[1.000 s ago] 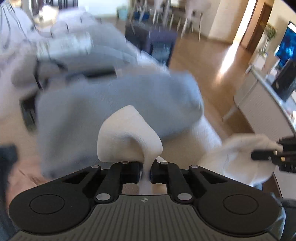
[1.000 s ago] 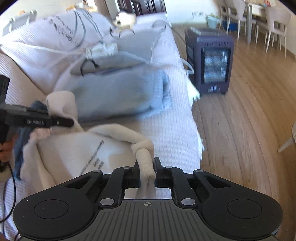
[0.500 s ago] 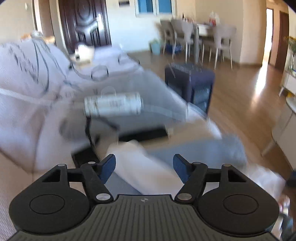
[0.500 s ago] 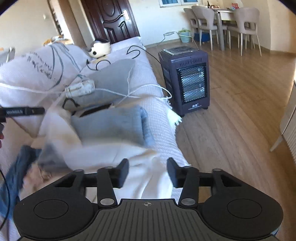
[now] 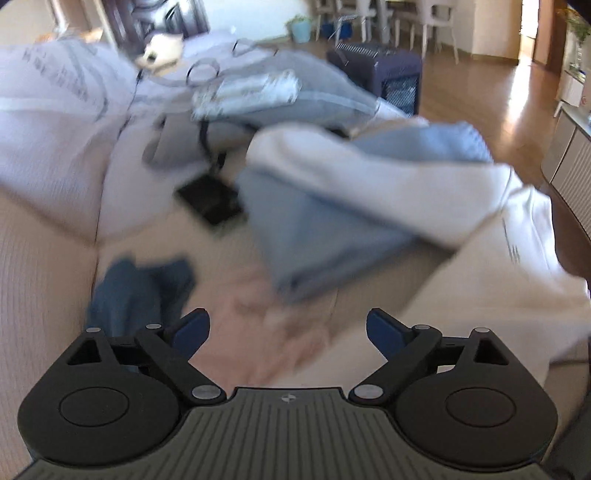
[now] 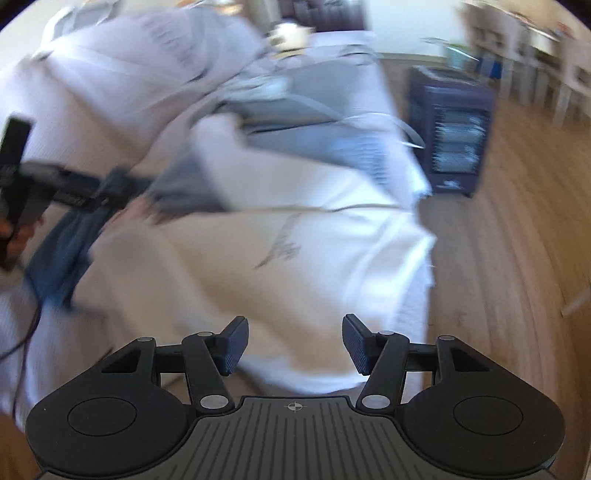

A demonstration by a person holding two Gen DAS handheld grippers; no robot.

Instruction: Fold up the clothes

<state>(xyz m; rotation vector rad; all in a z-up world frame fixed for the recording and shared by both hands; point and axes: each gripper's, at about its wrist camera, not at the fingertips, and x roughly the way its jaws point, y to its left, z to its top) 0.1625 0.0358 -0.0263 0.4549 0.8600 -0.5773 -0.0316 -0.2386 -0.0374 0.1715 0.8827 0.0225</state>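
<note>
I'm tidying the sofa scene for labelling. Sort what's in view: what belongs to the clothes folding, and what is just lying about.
Belongs to the job:
- white garment, spread on the sofa
- light blue garment
- dark blue garment
- left gripper and right gripper, jaws opening, nothing between them

Just lying about:
- heater on the floor
- black flat object
- cables
- dining chairs

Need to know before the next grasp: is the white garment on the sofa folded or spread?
Partly folded: the white garment lies on the sofa with a flap turned over the blue garment. Blur hides neatness.
</note>
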